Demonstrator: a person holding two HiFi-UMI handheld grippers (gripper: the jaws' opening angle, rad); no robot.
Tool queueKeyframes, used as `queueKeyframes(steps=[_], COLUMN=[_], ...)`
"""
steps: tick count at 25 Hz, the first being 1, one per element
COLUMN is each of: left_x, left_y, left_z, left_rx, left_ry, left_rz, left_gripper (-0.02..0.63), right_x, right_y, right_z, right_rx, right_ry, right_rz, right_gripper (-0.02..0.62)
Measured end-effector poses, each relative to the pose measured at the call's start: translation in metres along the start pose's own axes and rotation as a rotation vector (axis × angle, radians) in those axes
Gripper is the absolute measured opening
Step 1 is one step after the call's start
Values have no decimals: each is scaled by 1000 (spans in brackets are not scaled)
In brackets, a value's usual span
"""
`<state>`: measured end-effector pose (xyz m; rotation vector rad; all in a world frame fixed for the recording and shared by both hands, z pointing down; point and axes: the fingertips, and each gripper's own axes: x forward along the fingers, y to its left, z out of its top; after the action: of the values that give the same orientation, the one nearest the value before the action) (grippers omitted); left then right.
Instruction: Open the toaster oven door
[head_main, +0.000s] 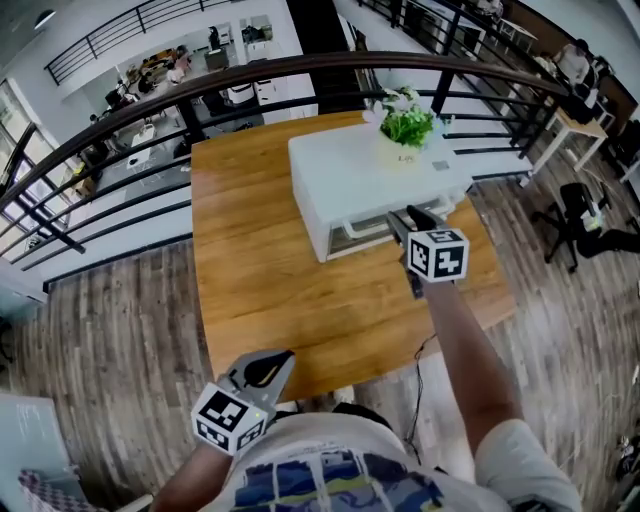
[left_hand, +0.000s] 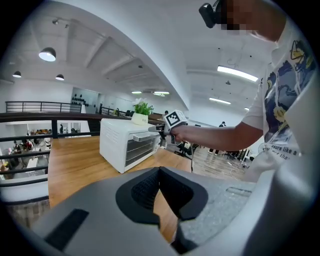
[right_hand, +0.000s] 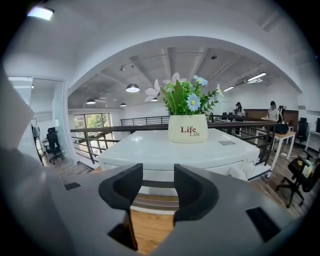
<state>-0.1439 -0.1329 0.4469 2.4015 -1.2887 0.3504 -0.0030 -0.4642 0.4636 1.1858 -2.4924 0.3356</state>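
Right hand-held gripper (right_hand: 158, 176), jaws apart, faces the door handle (right_hand: 157, 184) of the white toaster oven (head_main: 360, 180) on the tabletop (head_main: 260, 290); left hand-held gripper (left_hand: 160, 171) hangs closed, empty

toaster oven door handle (right_hand: 158, 184), both ends hidden behind the right claw (right_hand: 158, 174)

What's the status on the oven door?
Right gripper open at door handle, not clamped. Left gripper shut, empty, held low. Toaster oven door not down. Flower pot on top, nothing blocking.
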Motion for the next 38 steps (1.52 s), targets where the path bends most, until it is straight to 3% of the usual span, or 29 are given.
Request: queueKeyframes(steps=[19,38], left_x=[-18,-21], left_y=[24,13], left_z=[-9,-10], left_rx=[-23,-14], left_ry=[-8,-9], left_rz=[22,3], left_gripper=[2,3], right_x=[24,4], right_y=[-5,-4], right_z=[-15,-29], right_rx=[10,13], right_ry=[101,80], right_rz=[-20,-29], right_gripper=[202,201])
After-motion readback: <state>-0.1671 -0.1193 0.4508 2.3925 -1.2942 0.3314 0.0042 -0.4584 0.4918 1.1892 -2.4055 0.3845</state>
